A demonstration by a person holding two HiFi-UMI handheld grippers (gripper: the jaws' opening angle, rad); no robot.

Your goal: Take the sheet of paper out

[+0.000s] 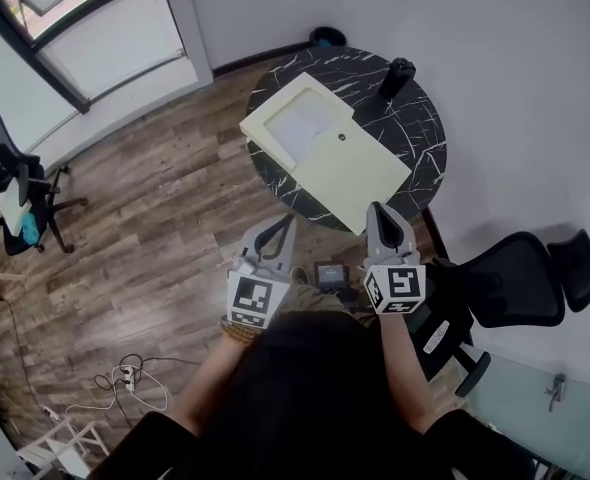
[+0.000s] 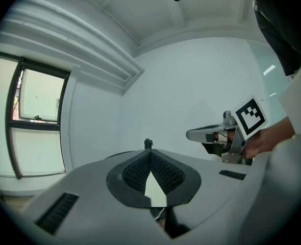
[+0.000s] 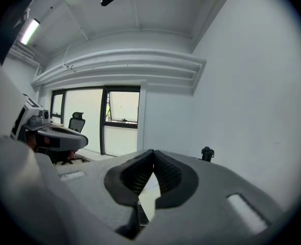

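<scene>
A pale yellow folder [image 1: 350, 168] lies open on the round black marble table [image 1: 420, 133]. A white sheet of paper [image 1: 300, 123] rests in its far half. Both grippers hover short of the table's near edge, level with each other and apart from the folder. The left gripper [image 1: 287, 220] has its jaws shut with nothing held, and in its own view the tips [image 2: 150, 153] meet. My right gripper [image 1: 377, 208] is likewise shut and empty [image 3: 153, 152]. Each gripper shows in the other's view: the right gripper [image 2: 190, 135] and the left gripper [image 3: 83, 142].
A small black upright object [image 1: 397, 76] stands at the table's far side. A black office chair [image 1: 520, 283] sits at the right, another chair [image 1: 10, 183] at the far left. Cables [image 1: 130, 378] lie on the wood floor. White walls stand behind the table.
</scene>
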